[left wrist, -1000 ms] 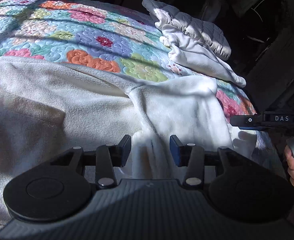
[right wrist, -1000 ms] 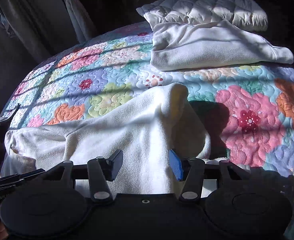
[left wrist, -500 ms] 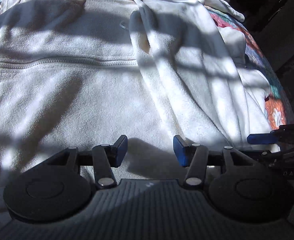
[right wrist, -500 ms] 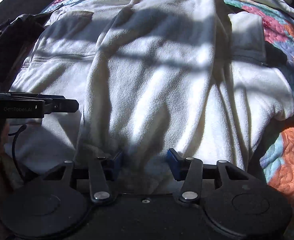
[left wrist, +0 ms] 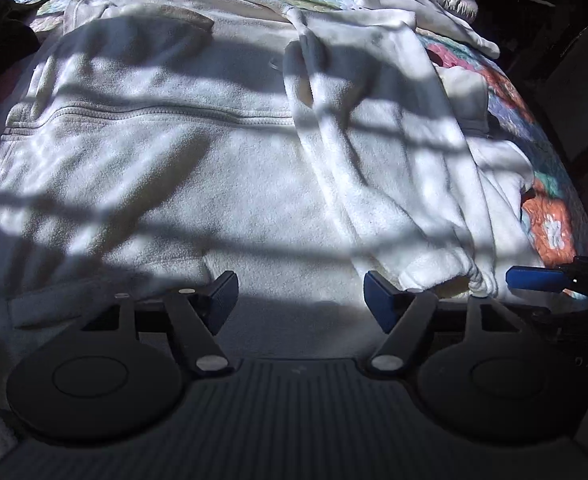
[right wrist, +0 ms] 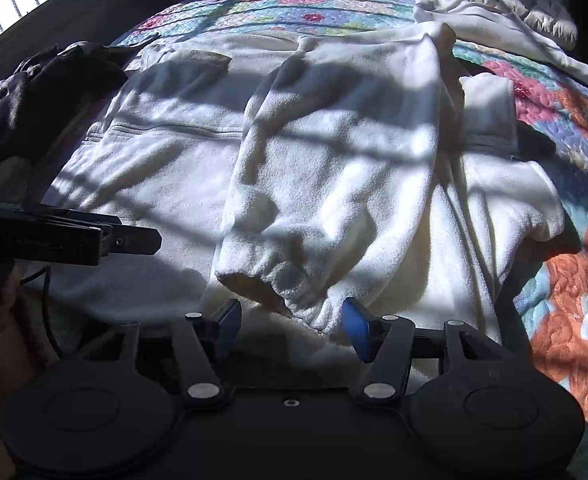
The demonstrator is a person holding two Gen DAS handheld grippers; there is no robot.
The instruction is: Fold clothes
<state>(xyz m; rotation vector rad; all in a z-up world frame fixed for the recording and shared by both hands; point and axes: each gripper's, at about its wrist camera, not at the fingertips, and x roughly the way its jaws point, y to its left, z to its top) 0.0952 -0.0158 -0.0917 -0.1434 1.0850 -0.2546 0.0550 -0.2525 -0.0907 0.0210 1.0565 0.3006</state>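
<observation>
A white fleece [left wrist: 221,168] lies flat on the quilt [right wrist: 574,280], one sleeve [right wrist: 334,184] folded across it. Left claw [left wrist: 301,300] and right claw [right wrist: 291,320] both stand apart, empty; the sleeve cuff lies toward 12 o'clock of the right claw

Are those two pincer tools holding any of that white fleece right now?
No. Both the left gripper and right gripper are open, nothing pinched. The sleeve cuff of the fleece jacket lies loose.

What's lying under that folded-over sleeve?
The sleeve lies across the cream fleece, so the fleece's body is under it. Under the fleece the floral quilt shows at the edges. What the sleeve covers of the fleece can't be seen.
</observation>
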